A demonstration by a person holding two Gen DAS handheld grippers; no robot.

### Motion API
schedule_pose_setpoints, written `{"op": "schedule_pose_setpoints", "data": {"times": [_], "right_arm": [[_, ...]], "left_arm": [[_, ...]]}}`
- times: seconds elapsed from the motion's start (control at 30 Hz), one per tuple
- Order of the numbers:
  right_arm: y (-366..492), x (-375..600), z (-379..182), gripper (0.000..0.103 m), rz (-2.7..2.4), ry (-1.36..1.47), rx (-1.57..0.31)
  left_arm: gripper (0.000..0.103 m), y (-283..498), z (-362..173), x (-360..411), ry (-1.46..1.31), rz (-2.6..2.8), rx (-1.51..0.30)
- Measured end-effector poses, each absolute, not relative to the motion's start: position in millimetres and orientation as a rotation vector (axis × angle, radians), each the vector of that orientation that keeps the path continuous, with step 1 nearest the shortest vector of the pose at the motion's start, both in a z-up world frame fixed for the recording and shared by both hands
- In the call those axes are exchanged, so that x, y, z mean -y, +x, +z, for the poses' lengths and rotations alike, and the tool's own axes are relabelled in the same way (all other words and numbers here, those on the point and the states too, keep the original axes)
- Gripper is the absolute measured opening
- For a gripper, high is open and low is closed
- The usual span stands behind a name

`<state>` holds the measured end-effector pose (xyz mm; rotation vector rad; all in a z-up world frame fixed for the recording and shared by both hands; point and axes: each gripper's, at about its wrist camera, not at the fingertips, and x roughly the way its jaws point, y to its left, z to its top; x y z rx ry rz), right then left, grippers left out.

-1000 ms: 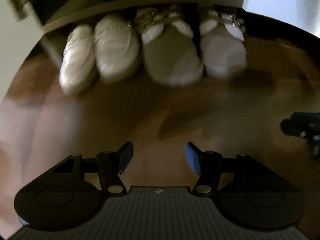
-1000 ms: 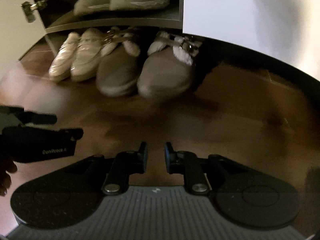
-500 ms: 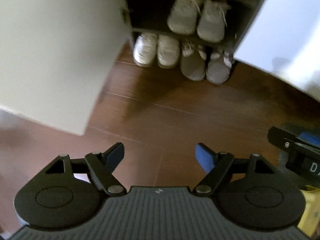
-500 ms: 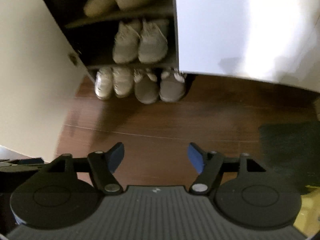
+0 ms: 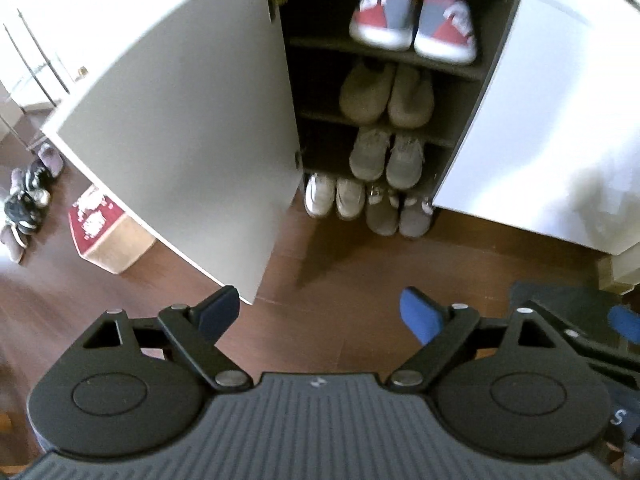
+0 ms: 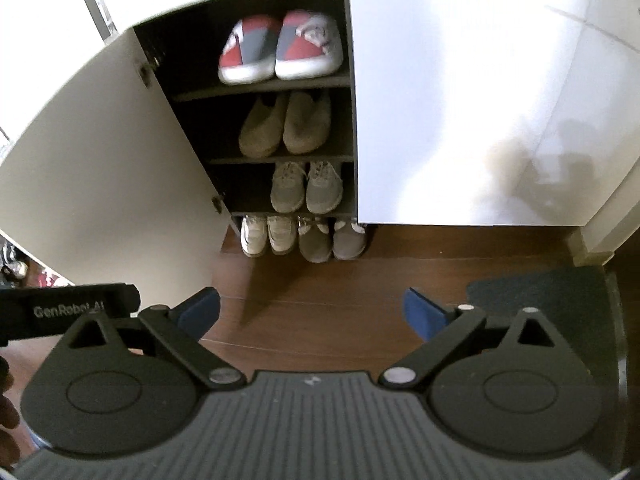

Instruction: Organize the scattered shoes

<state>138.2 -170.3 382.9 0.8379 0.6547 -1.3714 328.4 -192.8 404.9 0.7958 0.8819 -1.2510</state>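
My left gripper point(image 5: 320, 312) and my right gripper point(image 6: 312, 312) are both spreading their jaws apart, and I see nothing between them, only the brown floor point(image 6: 320, 292) below. The shoes sit in pairs in the open cabinet point(image 6: 256, 88): red and grey shoes point(image 6: 280, 50) on top, white sneakers point(image 6: 268, 235) at the bottom.

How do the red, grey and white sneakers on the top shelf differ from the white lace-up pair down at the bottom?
The red, grey and white sneakers have bold colour blocks; the white lace-up pair is one pale colour. The red pair sits alone on the top shelf, while the white pair shares the bottom level with grey fur-trimmed slippers at its right. The red pair looks broader, though the lens distorts size. Both pairs stand side by side, toes pointing out of the cabinet.
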Motion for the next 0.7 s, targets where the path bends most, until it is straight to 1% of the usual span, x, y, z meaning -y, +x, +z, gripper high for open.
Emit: {"op": "schedule_pose_setpoints", "data": {"times": [0.27,0.5,0.7], "right_arm": [[107,121,421,0.099,-1.398,0.749,-0.582],[86,85,453,0.102,-1.418,0.676,-0.531],[81,67,467,0.102,-1.429,0.666,-0.523]], "left_arm": [[0.090,302,442,141,0.747,-1.252,-0.801],[0.090,282,451,113,0.723,-1.247,-0.809],[0.090,282,459,89,0.709,-1.240,-0.811]]}}
